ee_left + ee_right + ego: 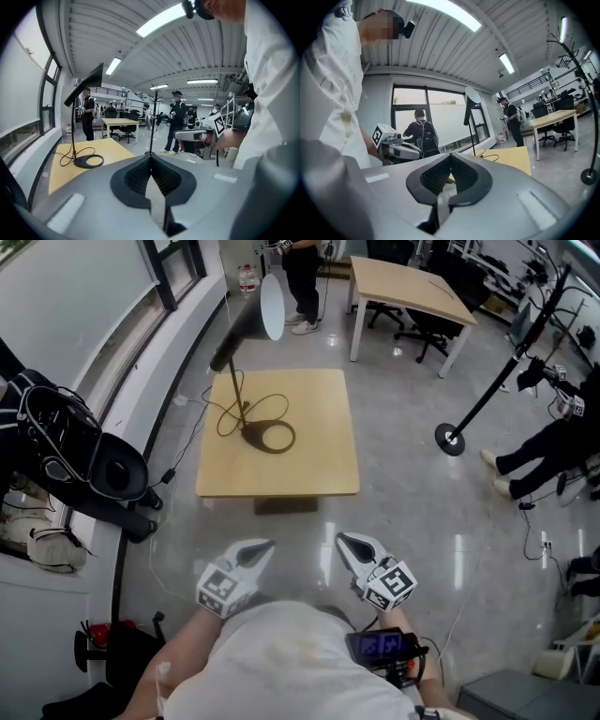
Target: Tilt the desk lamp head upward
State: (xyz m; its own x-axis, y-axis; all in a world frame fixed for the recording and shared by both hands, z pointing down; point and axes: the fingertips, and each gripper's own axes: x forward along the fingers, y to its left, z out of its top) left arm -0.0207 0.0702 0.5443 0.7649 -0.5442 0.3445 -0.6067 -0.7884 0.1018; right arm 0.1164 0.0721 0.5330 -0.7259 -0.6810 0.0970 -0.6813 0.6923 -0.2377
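Observation:
A black desk lamp stands on the small wooden table [319, 456]. Its round base [268, 437] sits near the table's middle, inside a loop of its cord. The lamp head [261, 310], white inside, leans out over the table's far edge. My left gripper [262, 547] and right gripper [345, 540] are held close to my body, well short of the table, both shut with nothing between the jaws. In the left gripper view its jaws [150, 157] point right of the lamp base [89, 161]. In the right gripper view its jaws [451, 157] sit below the lamp head [473, 95].
A black chair with a bag [89, 460] stands at the left by the window wall. A larger table [412, 285] with office chairs is at the back. A pole stand with a round foot [451, 439] and seated people's legs [539, 460] are to the right. A person [302, 277] stands beyond the lamp.

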